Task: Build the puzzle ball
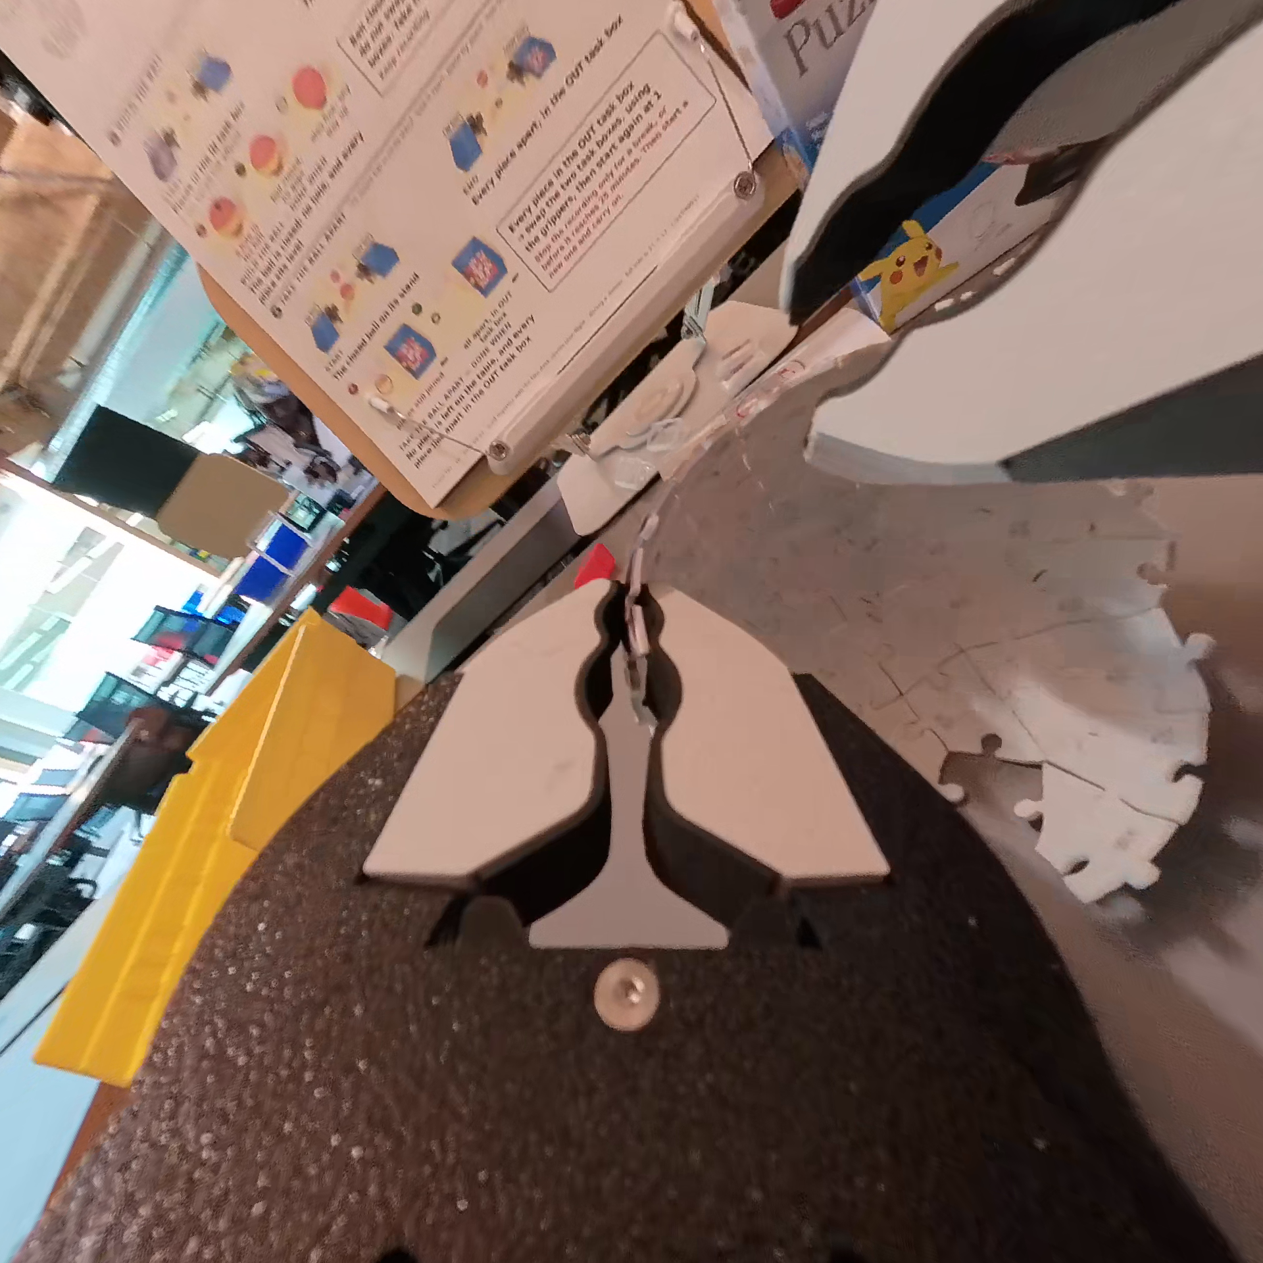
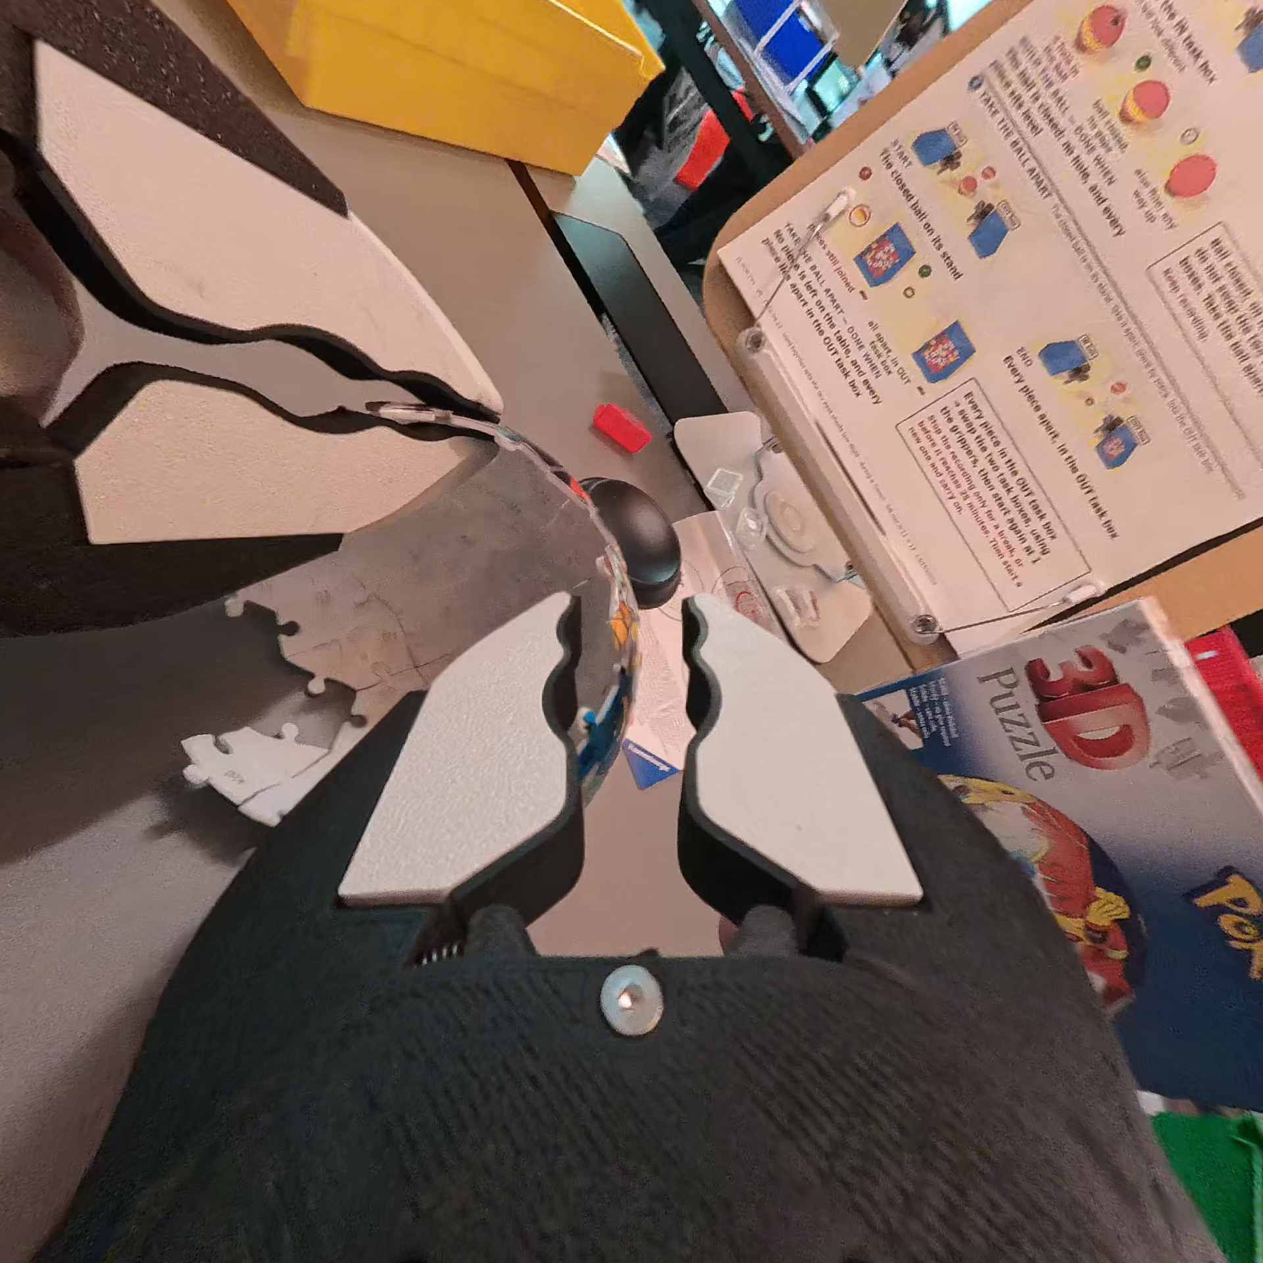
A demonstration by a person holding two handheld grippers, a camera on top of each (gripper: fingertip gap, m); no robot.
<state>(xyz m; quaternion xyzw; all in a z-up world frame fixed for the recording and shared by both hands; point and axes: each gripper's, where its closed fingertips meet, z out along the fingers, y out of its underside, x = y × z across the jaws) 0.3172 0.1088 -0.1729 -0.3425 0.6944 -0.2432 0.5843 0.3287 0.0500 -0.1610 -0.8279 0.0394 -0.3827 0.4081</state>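
Left wrist view: yellow bin [image 1: 205, 854] at left; left gripper [image 1: 634, 656] pinching the rim of the partly built ball shell [image 1: 957, 649], jaws closed on its thin edge, shell held off the table. Right wrist view: shell [image 2: 444, 547] hanging left of centre, right gripper [image 2: 625, 676] parted and empty, its left finger sitting inside the rim; puzzle box [image 2: 1093, 786] at right. Risk judged: thin edge grip twisting or popping joined pieces apart if pushed from the right.
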